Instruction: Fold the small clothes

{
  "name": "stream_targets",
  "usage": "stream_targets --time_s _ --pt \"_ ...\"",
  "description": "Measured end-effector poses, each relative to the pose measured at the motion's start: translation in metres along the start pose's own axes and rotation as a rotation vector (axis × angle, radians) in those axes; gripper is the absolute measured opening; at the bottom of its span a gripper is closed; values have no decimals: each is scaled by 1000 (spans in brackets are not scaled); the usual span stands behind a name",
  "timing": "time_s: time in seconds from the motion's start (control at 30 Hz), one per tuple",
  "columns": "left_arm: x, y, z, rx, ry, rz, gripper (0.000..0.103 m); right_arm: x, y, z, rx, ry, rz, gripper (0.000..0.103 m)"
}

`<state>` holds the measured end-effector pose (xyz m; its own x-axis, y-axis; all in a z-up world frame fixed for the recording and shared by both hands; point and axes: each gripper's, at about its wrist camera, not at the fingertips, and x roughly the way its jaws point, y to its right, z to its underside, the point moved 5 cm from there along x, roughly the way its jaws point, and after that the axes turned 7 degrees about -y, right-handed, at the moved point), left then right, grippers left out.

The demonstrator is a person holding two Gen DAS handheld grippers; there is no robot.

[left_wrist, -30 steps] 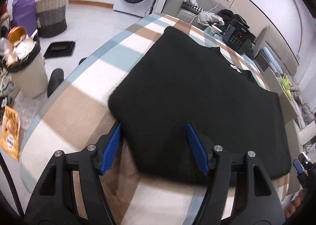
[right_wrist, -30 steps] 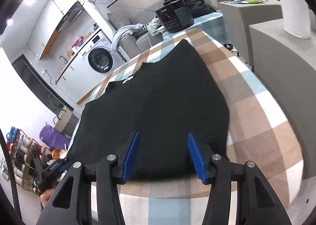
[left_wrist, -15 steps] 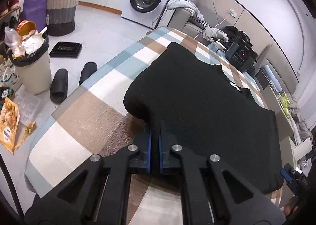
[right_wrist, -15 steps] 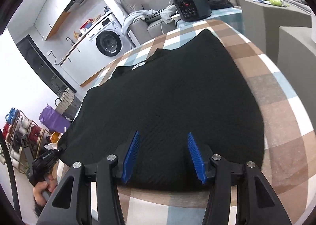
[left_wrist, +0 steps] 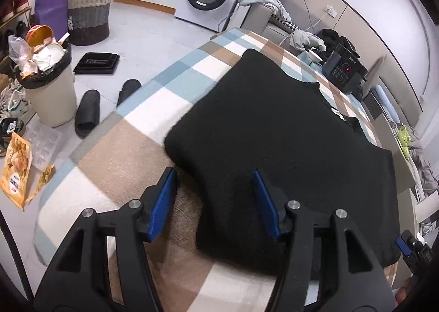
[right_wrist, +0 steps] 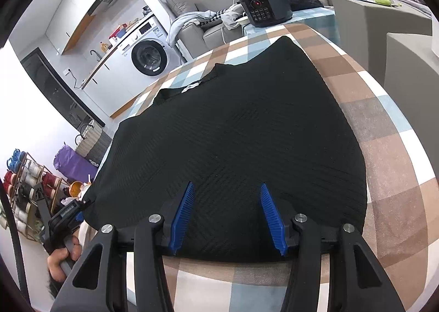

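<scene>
The black knitted top (left_wrist: pixel 279 131) lies spread flat on the checked tablecloth (left_wrist: pixel 131 153), neckline and label toward the far side, hem toward the person. No completed fold shows in either view: the body lies open in a single spread, though the near left corner looks slightly bunched and rounded in the left wrist view. Judged from this, the folding has hardly begun; the side folds and the crosswise fold all appear to remain.

The left gripper (left_wrist: pixel 216 191) hangs low over the near left corner of the top. Its blue-padded fingers (left_wrist: pixel 162 202) stand wide apart and grip nothing; the left one sits over bare cloth of the table, the right one over the black fabric, with the garment's edge running between them. Whether the tips touch the surface cannot be told.

The right gripper (right_wrist: pixel 227 210) is at the near hem, right of the middle. Its fingers (right_wrist: pixel 270 216) are likewise wide apart, both above the black knit, with nothing clamped. They seem close to the fabric, but contact is not clear. Each gripper looks placed to take hold of the hem.
</scene>
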<state>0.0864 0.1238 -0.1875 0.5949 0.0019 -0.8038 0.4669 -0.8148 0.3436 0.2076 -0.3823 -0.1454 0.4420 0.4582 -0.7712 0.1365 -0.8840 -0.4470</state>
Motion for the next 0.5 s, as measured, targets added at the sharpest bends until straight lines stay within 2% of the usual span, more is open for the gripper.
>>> stream_targets --time_s 0.03,0.1,0.13,0.3,0.5 --pt "3 4 -2 5 1 12 36 0 0 0 1 0 2 52" --pt "10 13 -3 28 -7 13 12 2 0 0 3 -4 2 52" --pt "12 16 -5 42 2 -3 7 3 0 1 7 -8 4 52" --pt "-3 9 -18 22 52 35 4 10 -1 0 -1 -18 1 52" --pt "-15 -4 -22 -6 69 29 4 20 1 1 2 -43 -10 52"
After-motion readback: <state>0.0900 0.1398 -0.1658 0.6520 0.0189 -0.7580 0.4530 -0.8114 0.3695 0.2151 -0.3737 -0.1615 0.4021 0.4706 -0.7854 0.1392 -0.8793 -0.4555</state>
